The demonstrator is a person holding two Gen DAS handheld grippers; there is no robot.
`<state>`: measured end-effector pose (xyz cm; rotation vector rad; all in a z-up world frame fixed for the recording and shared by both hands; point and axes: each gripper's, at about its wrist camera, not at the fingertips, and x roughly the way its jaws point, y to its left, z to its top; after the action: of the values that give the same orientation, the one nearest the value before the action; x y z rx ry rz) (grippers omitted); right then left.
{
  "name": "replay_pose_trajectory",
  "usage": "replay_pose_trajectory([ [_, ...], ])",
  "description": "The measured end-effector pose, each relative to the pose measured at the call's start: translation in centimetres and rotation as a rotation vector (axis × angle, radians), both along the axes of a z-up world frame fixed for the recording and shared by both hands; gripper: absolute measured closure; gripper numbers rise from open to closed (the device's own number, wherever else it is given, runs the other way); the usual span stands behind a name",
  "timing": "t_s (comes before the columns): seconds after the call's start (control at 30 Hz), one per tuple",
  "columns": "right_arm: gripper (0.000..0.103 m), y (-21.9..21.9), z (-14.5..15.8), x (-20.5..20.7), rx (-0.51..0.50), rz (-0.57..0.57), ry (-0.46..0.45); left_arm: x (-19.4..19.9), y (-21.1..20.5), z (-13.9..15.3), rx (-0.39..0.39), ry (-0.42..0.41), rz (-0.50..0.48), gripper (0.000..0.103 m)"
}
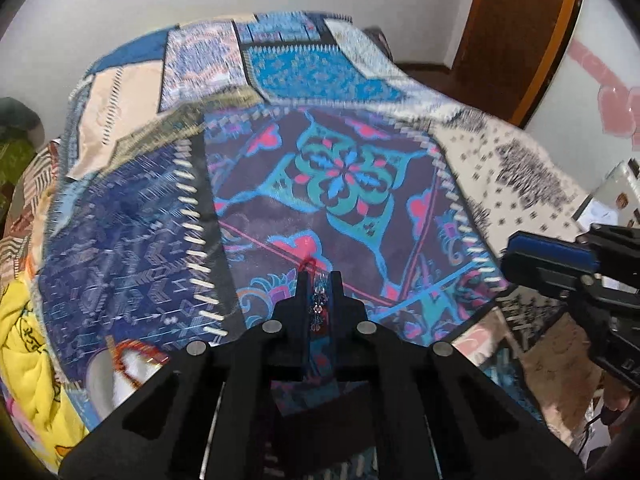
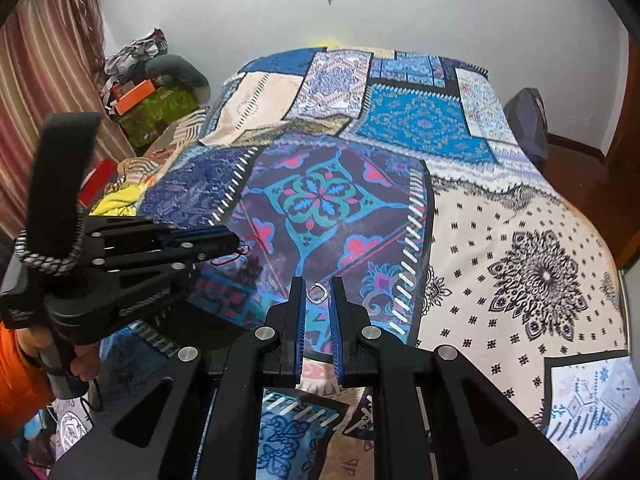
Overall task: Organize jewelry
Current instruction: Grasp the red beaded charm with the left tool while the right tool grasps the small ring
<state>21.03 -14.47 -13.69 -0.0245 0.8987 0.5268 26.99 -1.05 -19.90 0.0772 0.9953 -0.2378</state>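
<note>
In the left wrist view my left gripper (image 1: 319, 277) points down at the patchwork bedspread (image 1: 336, 168). It is shut on a short strand of clear beads (image 1: 318, 306), and a red thread (image 1: 307, 266) pokes out at the fingertips. My right gripper (image 1: 548, 258) comes in from the right edge of that view. In the right wrist view my right gripper (image 2: 317, 282) is shut on a small silver ring (image 2: 317, 293) held just above the bedspread (image 2: 500, 240). The left gripper (image 2: 236, 245) shows at the left of that view with the red thread (image 2: 243, 251) hanging from its tip.
A white dish (image 1: 106, 380) with an orange-red bead strand (image 1: 134, 350) lies at the lower left beside yellow cloth (image 1: 24, 340). A white box (image 1: 618, 196) sits at the right. Boxes and clutter (image 2: 136, 96) pile up beside the bed, and a hand in an orange sleeve (image 2: 18, 360) holds the left tool.
</note>
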Motion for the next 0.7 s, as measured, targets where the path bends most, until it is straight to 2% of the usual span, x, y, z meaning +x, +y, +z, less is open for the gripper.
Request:
replay_pose_trajectory([
  [0.4,0.093,3.4,4.2,-1.9,0.026,0.028,-0.093,-5.7,3.3,8.6,-0.063,-0.211,0.038,0.097],
  [0.7,0.093,8.0,5.5,-3.2,0.051,0.114,-0.119,-9.4,7.6,11.6,-0.078,-0.293,0.09,0.097],
])
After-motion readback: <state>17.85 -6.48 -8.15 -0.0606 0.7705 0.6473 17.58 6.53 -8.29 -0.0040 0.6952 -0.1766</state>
